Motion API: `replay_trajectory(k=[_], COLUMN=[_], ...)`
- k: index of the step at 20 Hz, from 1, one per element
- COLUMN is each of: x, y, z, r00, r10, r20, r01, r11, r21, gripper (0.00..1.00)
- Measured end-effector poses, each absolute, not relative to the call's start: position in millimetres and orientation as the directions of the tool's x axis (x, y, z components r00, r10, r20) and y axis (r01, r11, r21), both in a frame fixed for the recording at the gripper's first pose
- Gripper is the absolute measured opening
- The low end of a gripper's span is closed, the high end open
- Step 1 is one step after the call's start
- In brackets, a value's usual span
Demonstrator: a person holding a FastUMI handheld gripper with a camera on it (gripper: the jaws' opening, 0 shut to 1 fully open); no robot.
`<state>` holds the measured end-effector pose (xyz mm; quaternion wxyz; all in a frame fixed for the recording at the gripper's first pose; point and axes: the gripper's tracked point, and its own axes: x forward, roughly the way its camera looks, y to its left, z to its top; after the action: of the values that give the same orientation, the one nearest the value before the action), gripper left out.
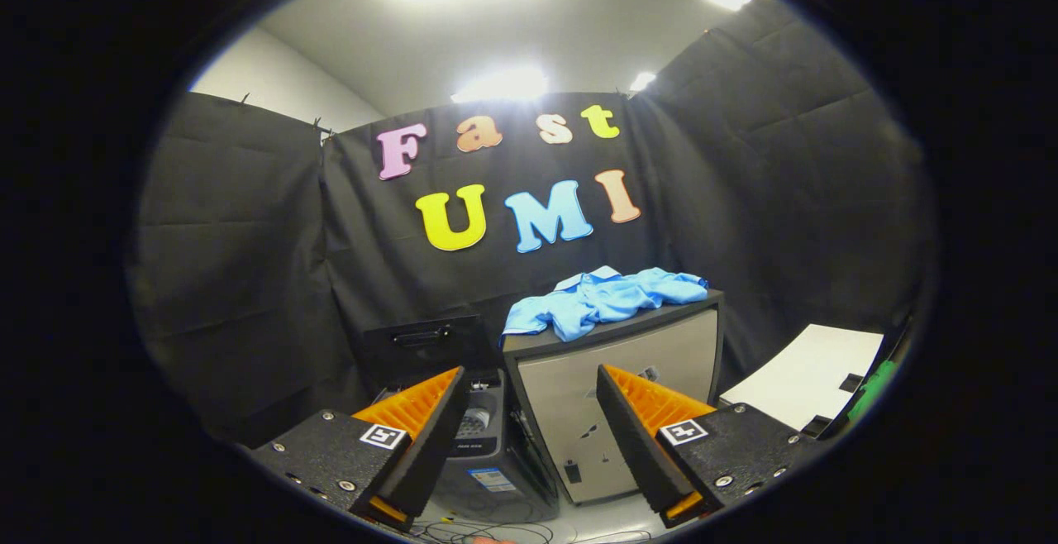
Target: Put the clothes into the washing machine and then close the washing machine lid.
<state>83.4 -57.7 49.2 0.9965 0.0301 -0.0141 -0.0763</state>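
A crumpled light-blue shirt lies on top of a beige cabinet with a dark top, well beyond my fingers. To the left of the cabinet stands a small grey washing machine with its dark lid raised upright behind it. My gripper is open, with nothing between its fingers. It is held back from both the cabinet and the machine. The left finger covers part of the machine's opening.
A white board lies to the right of the cabinet, with something green at its far side. Cables trail on the light floor below the machine. Black cloth walls close the booth on three sides.
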Motion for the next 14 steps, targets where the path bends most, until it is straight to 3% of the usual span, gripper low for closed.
replay_trajectory(k=[7, 14], x=[201.3, 307.4], y=[-118.9, -165.1], z=[80.1, 86.6], r00=[0.961, 0.949], r10=[-0.276, -0.292], r20=[-0.011, -0.118], r01=[0.276, 0.299], r11=[0.959, 0.953], r21=[0.059, 0.049], gripper=[0.96, 0.96])
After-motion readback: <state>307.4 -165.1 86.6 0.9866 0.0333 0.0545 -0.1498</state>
